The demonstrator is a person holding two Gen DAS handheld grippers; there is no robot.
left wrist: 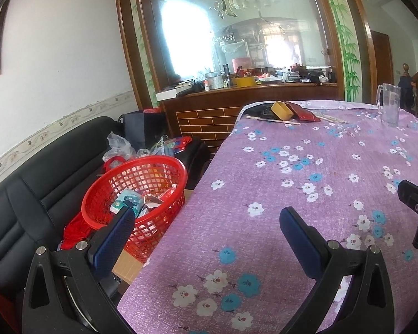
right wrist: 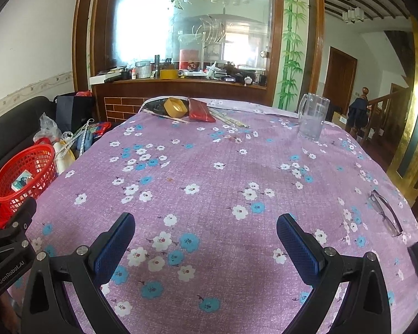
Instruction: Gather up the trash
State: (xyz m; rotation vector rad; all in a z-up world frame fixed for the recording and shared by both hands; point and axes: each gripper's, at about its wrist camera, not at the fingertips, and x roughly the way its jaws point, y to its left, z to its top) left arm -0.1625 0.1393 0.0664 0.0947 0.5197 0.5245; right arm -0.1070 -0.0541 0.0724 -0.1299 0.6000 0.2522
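Note:
A red mesh basket (left wrist: 142,183) stands beside the table's left edge and holds a small teal-and-white carton (left wrist: 126,201) and wrappers; it also shows in the right wrist view (right wrist: 25,175). My left gripper (left wrist: 206,231) is open and empty, its left finger in front of the basket, its right finger over the purple floral tablecloth (left wrist: 306,183). My right gripper (right wrist: 206,236) is open and empty above the cloth (right wrist: 223,181). At the table's far end lie a yellow tape roll (right wrist: 175,107), a red packet (right wrist: 200,112) and chopsticks (right wrist: 231,121).
A clear glass mug (right wrist: 312,119) stands at the far right of the table. Eyeglasses (right wrist: 384,213) lie near the right edge. A black sofa (left wrist: 41,183) with bags and clutter sits left of the table. A wooden counter with a mirror is behind.

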